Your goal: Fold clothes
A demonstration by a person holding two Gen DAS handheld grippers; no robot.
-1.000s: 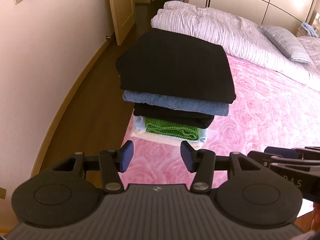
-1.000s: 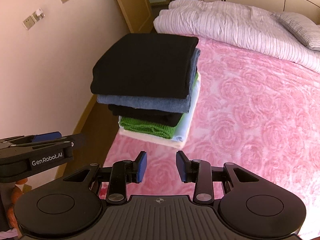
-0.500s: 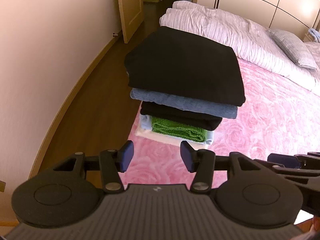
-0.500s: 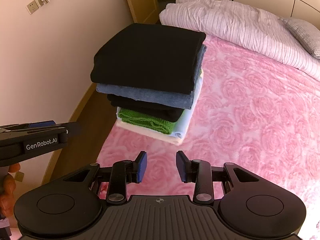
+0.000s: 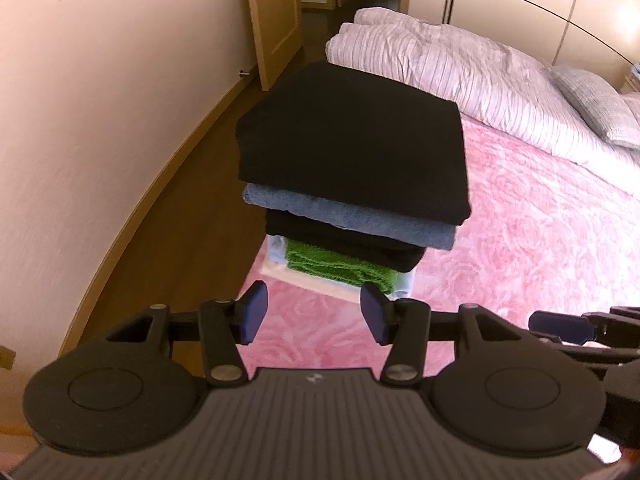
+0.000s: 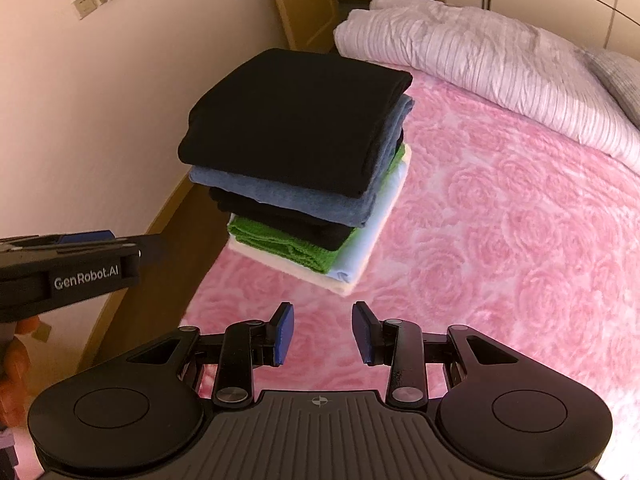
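Beside the beige wall (image 5: 100, 128) and wooden floor (image 5: 188, 240), the left gripper (image 5: 314, 316) hangs released, nothing between its blue pads. The tall stack of folded clothes (image 5: 352, 184), black garment on top, then blue, black, green towelling and pale layers, sits at the corner of the pink rose-patterned bedspread (image 6: 500, 220), close to its edge. The right gripper (image 6: 323, 334) is likewise unclenched and empty. A nudge from either claw could likely tip the stack floorwards, since upper layers overhang.
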